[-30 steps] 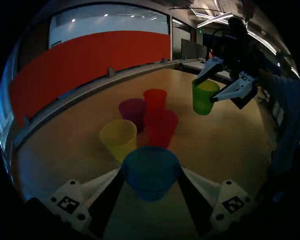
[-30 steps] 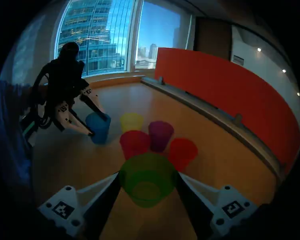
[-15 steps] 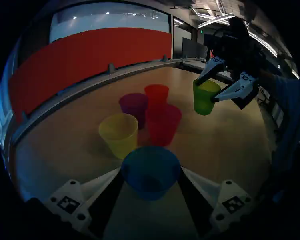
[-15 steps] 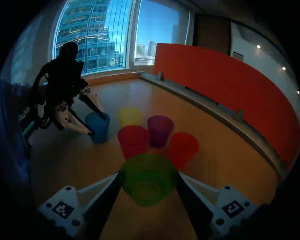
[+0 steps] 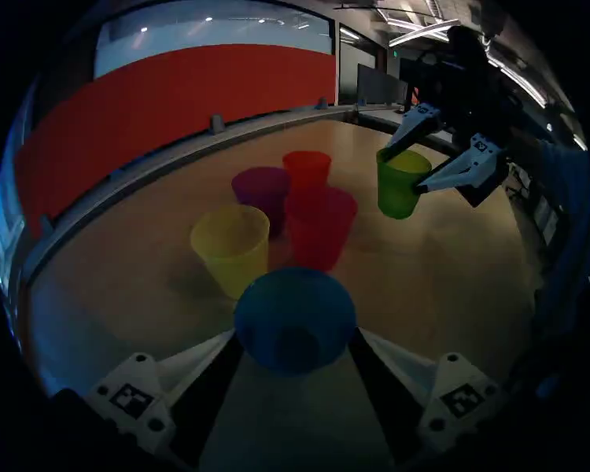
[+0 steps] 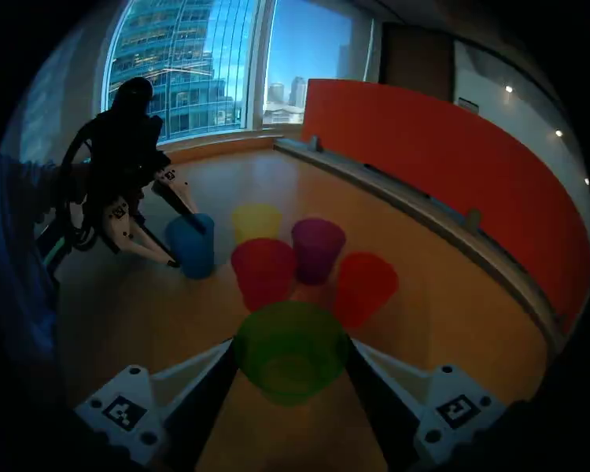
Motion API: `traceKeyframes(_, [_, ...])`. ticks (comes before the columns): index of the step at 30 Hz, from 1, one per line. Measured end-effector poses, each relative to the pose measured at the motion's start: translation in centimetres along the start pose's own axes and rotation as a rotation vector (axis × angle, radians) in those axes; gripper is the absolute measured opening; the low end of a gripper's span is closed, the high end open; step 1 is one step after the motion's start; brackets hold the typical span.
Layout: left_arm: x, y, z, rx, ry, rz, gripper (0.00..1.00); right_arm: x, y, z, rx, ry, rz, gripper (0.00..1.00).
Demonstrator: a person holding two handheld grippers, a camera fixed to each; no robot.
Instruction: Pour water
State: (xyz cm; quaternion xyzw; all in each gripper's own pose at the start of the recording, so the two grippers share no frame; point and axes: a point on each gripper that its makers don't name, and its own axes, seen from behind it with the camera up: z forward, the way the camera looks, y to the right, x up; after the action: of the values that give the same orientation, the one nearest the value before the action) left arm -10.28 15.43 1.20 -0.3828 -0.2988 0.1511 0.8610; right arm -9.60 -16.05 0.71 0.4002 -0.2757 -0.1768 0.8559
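Left tongs (image 5: 295, 334) pinch the blue cup (image 5: 295, 318), one finger on each side of its wall. In the left gripper view the cup's mouth faces the camera and the inside is dark, so I can't read a water level.

Right tongs (image 6: 291, 346) are clamped on the green cup (image 6: 291, 362) the same way, a finger on either side. The cup is translucent, rim up and roughly level. I can't tell if there's water in it either.

Four loose cups stand upright in a tight cluster on the wooden desk (image 5: 452, 267), between the two held cups:
- yellow cup (image 5: 230, 248), nearest the blue cup
- red cup (image 5: 320, 228), just beside the yellow one
- purple cup (image 5: 261, 193), behind those two
- orange-red cup (image 5: 307, 169), farthest from the left tongs and just beside the purple one

In the right gripper view the blue cup sits left of the cluster, beside the yellow cup and apart from it. It looks close to upright there. I can't tell if its base touches the desk.

In the left gripper view the green cup is right of the cluster, near the orange-red cup but not touching it. A blue sleeve (image 5: 566, 197) shows behind the right tongs.

A red partition (image 5: 177, 94) runs along the far desk edge. Windows (image 6: 185, 71) onto high-rises are behind the left tongs.
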Motion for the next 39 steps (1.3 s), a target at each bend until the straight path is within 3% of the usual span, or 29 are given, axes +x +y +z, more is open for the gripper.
traceKeyframes(12, [-1.1, 0.5, -0.8, -0.011, -0.019, -0.040, 0.94, -1.2, -0.5, 1.1, 0.007, -0.008, 0.016, 0.93])
traceKeyframes(24, [-2.0, 0.7, -1.4, -0.003, -0.036, -0.027, 0.94, -2.2, -1.0, 2.0, 0.009, -0.013, 0.027, 0.93])
traceKeyframes(39, [-2.0, 1.0, -1.7, -0.001, -0.037, -0.028, 0.94, -3.3, -0.9, 1.6, -0.007, -0.017, 0.037, 0.96])
